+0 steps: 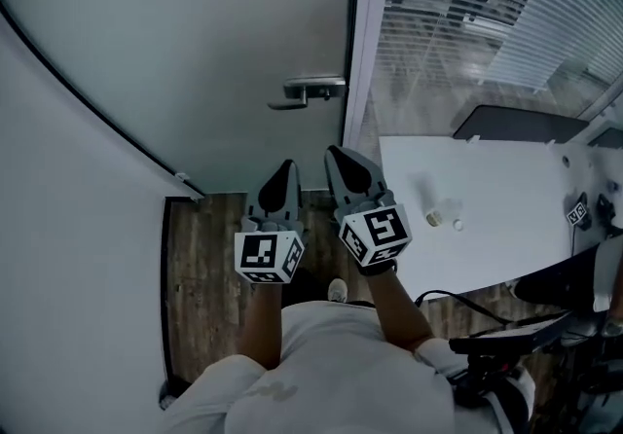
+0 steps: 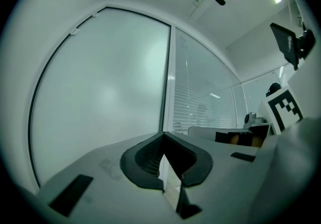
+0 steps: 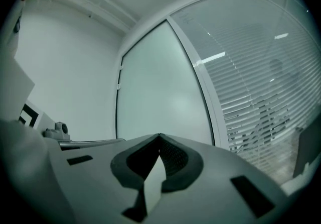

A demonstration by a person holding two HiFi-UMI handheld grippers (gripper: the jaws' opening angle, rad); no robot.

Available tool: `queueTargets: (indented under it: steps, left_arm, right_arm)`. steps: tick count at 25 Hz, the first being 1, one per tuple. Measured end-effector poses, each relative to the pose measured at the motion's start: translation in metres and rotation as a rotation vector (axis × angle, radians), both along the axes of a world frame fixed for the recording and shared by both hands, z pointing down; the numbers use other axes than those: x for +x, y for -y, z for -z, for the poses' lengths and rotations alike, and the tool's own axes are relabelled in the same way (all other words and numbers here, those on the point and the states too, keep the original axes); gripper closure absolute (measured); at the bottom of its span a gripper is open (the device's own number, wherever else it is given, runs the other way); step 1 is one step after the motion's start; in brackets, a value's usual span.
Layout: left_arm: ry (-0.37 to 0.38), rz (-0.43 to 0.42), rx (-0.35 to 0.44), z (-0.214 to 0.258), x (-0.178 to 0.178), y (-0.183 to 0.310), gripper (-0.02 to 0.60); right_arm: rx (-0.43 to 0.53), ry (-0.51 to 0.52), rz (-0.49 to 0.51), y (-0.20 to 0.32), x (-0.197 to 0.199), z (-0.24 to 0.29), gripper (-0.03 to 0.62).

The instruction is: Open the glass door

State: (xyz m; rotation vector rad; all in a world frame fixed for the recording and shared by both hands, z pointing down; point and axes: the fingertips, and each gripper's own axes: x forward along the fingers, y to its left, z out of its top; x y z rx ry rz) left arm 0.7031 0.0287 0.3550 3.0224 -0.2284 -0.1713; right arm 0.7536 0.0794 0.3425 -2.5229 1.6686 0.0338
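Grey jaws with dark pads are seen shut tip to tip on the left hand-held gripper point(image 2: 163, 136), and nothing is held between them. The right hand-held gripper point(image 3: 159, 137) is likewise closed and empty. In the head view the two are held side by side, near each other, each backed by a black-and-white marker cube point(image 1: 269, 257). Both are pointed at the glass door point(image 1: 195, 43), and the right one is carried slightly further forward. A clear gap is seen between their tips and the door handle point(image 1: 311, 90), a metal lever set level at the door's right edge. The door itself is frosted and stands closed against its pale frame, straight ahead of both jaws. To the right of the frame a glass wall point(image 1: 458, 82) is seen, with slatted blinds point(image 1: 487, 4) behind it. A white counter point(image 1: 506, 179) lies along that wall, with a few small items on it that cannot be identified. Dark wooden floor point(image 1: 209, 267) is visible below the door and under the person's white sleeves
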Motion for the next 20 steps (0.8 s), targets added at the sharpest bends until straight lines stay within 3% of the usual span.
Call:
queueTargets:
  steps: [4,8,11,15,20]
  left_arm:
    - [0.038,-0.071,-0.055,-0.018,0.032,0.015,0.580]
    - [0.021,-0.095,-0.049,-0.014,0.069,0.037,0.580]
    - [0.033,-0.097,-0.020,-0.006,0.093,0.058,0.580]
    - [0.062,-0.121,0.017,-0.005,0.130,0.094,0.580]
    - [0.151,-0.156,0.105,-0.012,0.148,0.112,0.580]
  right_arm:
    - [-0.030,0.022,-0.004,0.013,0.021,-0.016,0.592]
    - [-0.050,-0.003,-0.002,0.027,0.041,-0.013,0.592]
    - [-0.035,-0.035,-0.020,0.037,0.058,0.004,0.592]
    - [-0.031,-0.021,-0.112,0.047,0.108,0.000,0.592]
    - [-0.016,0.004,-0.140,0.060,0.134,0.005,0.592]
